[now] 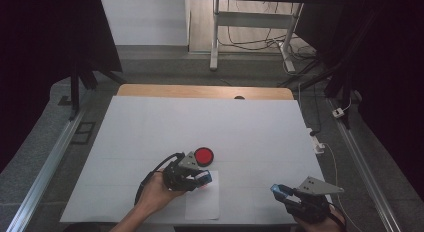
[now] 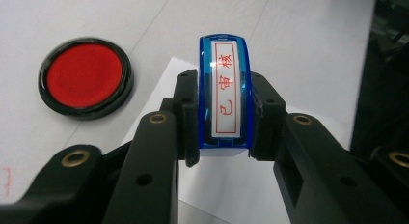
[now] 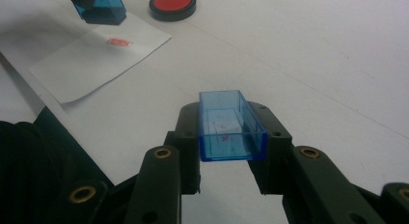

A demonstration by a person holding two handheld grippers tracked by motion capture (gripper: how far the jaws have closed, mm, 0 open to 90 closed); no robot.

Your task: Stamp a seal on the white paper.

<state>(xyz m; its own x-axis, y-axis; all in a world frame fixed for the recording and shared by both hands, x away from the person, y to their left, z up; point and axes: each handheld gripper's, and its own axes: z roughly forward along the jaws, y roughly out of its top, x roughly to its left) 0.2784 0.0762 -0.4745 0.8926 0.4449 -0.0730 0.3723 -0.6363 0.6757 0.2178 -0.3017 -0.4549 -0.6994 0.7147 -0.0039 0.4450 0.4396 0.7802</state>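
**Stamp and Cap Held Apart over the Desk**

As seen in the high view, the left tool point(image 1: 204, 178) holds the blue stamp point(image 1: 205, 178) above the paper sheet point(image 1: 202, 202), near the red ink pad point(image 1: 204, 155).

Left gripper view: jaws clamp the stamp point(image 2: 224, 96), label upward.

Right gripper view: the right tool point(image 3: 231, 137) clamps the empty blue cap point(image 3: 230, 130) above the desk point(image 3: 313, 55); the paper point(image 3: 96, 60) bears a red imprint point(image 3: 119, 42).

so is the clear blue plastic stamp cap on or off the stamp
Off. The right gripper holds the empty clear blue cap; the left gripper holds the blue stamp apart.
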